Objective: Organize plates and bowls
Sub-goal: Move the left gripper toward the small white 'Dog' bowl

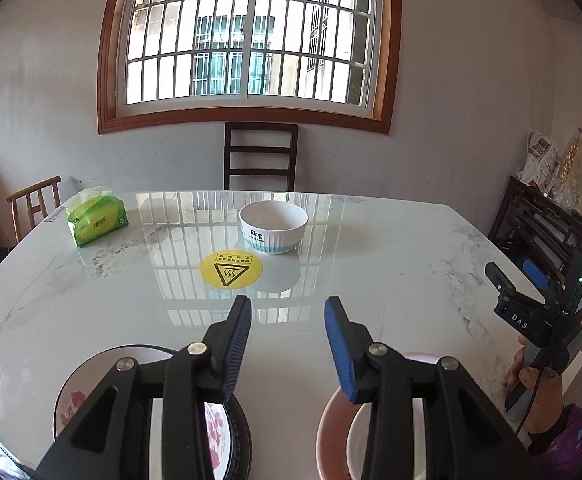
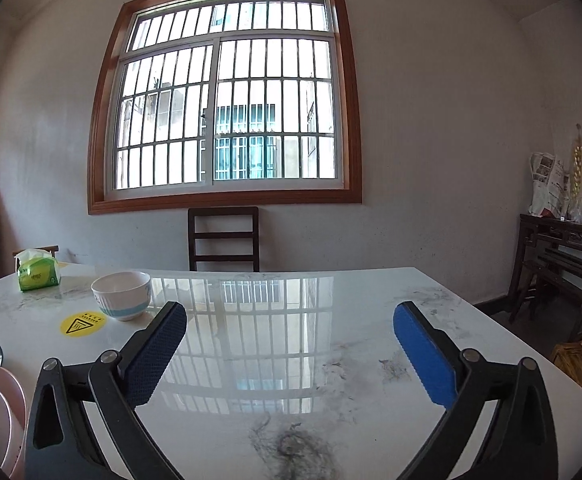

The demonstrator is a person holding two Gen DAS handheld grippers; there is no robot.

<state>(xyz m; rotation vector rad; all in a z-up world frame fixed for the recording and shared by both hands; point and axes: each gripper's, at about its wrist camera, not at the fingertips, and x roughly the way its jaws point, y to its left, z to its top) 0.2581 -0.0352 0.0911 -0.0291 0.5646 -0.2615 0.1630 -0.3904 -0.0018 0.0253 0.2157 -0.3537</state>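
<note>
- Bowl, white ribbed ceramic with blue base, appears in both views.
- Left gripper released; flowered black-rimmed plate clear only here.
- Right gripper spread wide, holding nothing.

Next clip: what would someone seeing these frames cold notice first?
Probably the big barred window on the far wall, mirrored in the glossy marble table. Then the white bowl standing alone mid-table behind a round yellow sticker, with a green tissue pack at the far left. Nearest, the open left gripper hangs over a floral plate and a pink bowl.
</note>
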